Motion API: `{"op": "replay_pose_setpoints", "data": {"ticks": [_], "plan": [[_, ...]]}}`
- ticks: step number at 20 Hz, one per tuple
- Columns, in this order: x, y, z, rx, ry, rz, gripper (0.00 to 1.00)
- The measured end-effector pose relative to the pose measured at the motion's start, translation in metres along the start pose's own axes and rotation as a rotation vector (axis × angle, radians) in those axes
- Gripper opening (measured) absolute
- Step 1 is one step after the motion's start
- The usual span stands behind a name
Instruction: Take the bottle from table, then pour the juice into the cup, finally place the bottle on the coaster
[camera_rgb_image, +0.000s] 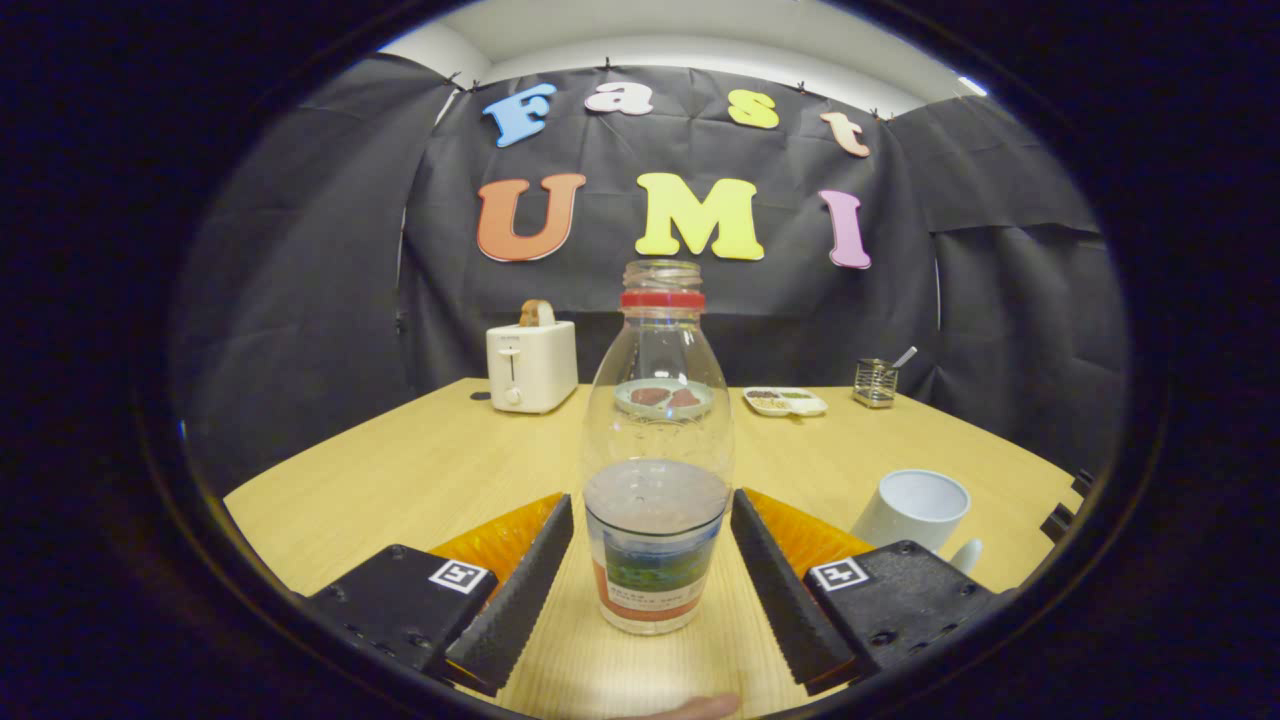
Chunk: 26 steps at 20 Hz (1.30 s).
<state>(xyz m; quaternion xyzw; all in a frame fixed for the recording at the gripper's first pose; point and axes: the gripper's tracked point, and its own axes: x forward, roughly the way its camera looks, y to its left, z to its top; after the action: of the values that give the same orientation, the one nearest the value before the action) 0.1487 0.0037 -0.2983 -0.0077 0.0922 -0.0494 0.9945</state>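
Your bottle stands upright on the counter, long axis vertical, its uncapped mouth pointing straight up above a red neck ring. Dark juice fills roughly the lower third, level with the top of the label. It sits between the fingers of your hand-held gripper, which is spread wide, with a gap on each side of the bottle, so neither finger touches it.

The cup, white and tilted so its mouth faces up and toward you, rests to the right, just beyond the right finger. The counter is pale wood grain. At its far edge you have a white toaster with a slice standing in it on the left, a small divided dish right of centre, and a wire holder further right. Black cloth walls close in the booth.

A plate behind the bottle shows only through the clear plastic, distorted. A fingertip peeks in at the near edge.
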Motion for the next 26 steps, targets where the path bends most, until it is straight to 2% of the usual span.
{"op": "replay_pose_setpoints", "data": {"ticks": [2, 5, 7, 13, 17, 21, 26], "plan": [[0.003, 0.003, 0.005, 0.008, -0.029, 0.001, 0.82], [-0.002, -0.001, 0.016, 0.004, -0.06, 0.002, 0.78], [-0.009, 0.001, 0.02, 0.047, -0.05, 0.027, 0.78], [-0.044, 0.005, 0.049, 0.292, -0.056, 0.125, 0.78], [-0.064, 0.0, 0.074, 0.432, -0.055, 0.155, 0.78], [-0.067, 0.003, 0.104, 0.613, -0.054, 0.216, 0.77], [-0.066, 0.003, 0.119, 0.779, -0.065, 0.271, 0.77]]}}
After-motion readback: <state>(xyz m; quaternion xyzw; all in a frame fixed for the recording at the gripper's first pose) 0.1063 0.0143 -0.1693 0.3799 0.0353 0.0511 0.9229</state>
